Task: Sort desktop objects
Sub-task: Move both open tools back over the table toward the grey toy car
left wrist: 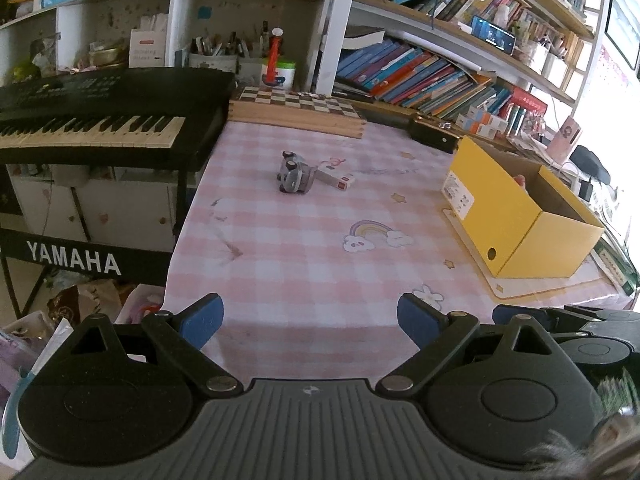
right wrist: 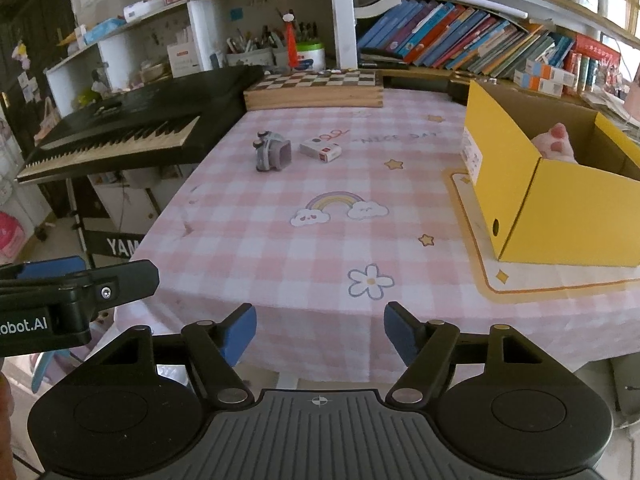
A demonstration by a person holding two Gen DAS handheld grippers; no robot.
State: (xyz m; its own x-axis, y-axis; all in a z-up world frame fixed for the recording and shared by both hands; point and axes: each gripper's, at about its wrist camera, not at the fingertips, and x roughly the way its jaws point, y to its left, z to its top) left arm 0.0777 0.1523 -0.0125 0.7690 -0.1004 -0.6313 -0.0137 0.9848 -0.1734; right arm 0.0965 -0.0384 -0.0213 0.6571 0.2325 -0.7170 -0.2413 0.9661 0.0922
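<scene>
A small grey toy car (left wrist: pixel 293 173) (right wrist: pixel 272 155) lies on its side far out on the pink checked tablecloth (left wrist: pixel 304 248) (right wrist: pixel 320 240). Right beside it rests a little white box (left wrist: pixel 337 178) (right wrist: pixel 321 149) with a red end. An open yellow cardboard box (left wrist: pixel 520 216) (right wrist: pixel 560 196) stands at the right, with a pink plush toy (right wrist: pixel 556 144) inside. My left gripper (left wrist: pixel 310 326) hovers open over the table's near edge, nothing between its blue pads. My right gripper (right wrist: pixel 320 334) is also open and empty at the near edge, just right of the left one.
A black Yamaha keyboard (left wrist: pixel 92 120) (right wrist: pixel 132 124) on a stand flanks the table's left side. A wooden chessboard box (left wrist: pixel 296 114) (right wrist: pixel 316 90) sits at the far edge, with pen holders and shelves of books (left wrist: pixel 420 72) behind. Bags lie on the floor at lower left.
</scene>
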